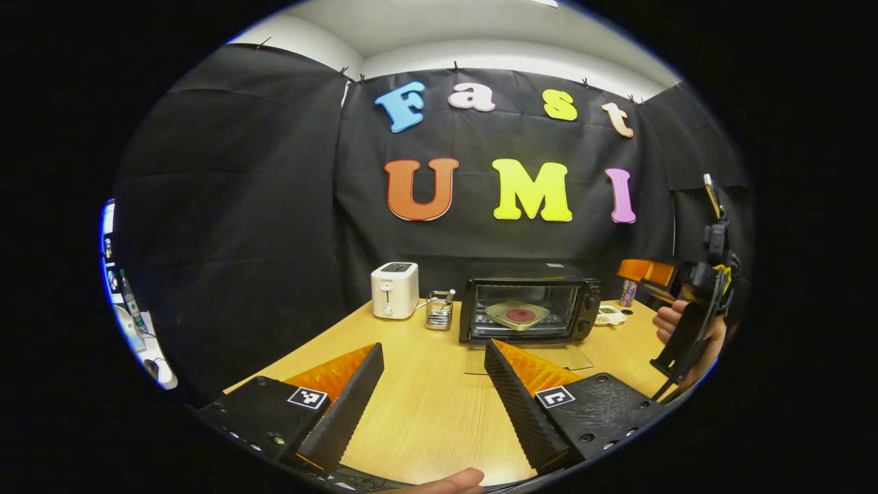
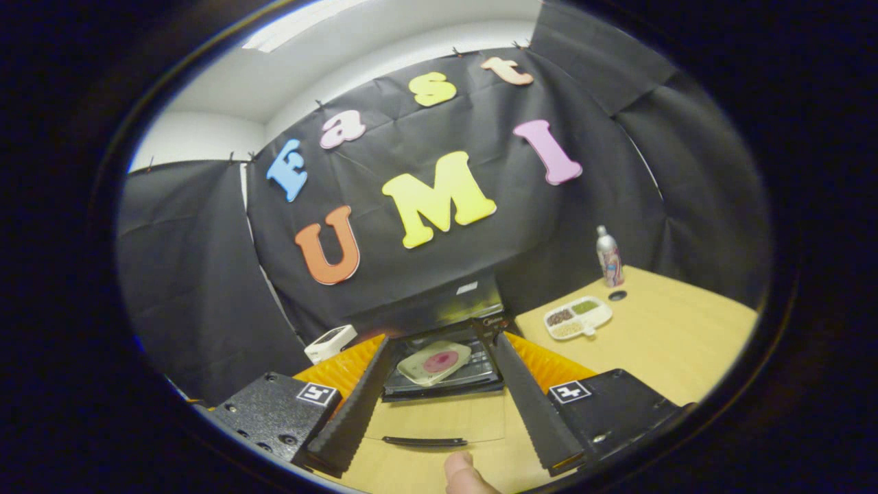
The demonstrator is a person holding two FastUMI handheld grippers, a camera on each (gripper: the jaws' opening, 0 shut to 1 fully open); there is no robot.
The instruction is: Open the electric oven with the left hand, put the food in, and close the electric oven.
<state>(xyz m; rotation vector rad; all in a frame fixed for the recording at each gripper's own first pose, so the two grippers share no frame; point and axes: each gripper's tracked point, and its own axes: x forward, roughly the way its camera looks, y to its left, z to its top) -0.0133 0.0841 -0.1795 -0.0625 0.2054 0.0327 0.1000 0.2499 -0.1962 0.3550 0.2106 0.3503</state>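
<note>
Grippers both spread wide, nothing held. Left gripper [image 1: 433, 370] hovers over bare worktop [image 1: 425, 418], fingers clear of everything, aimed at the electric oven [image 1: 529, 302] further back. Right gripper [image 2: 439, 384] sits closer in, tilted, its fingers framing the oven mouth without touching it; in the left gripper view it's at the right edge, held up off the worktop by a hand [image 1: 675, 322].

Oven door [image 2: 439, 418] is dropped flat onto the worktop, handle nearest the camera. One plate [image 2: 433, 362] inside on the rack, with one round reddish piece of food [image 2: 441, 360] on it, probably a meat slice, too small to be sure.

Count elsewhere: one white toaster [image 1: 394, 290] and one wire rack [image 1: 439, 310] on one side of the oven, one divided snack dish [image 2: 578, 318] and one bottle [image 2: 609, 257] on the other. All well apart from both grippers.

Fingertip [image 2: 466, 473] of the holding hand shows at the bottom edge.
</note>
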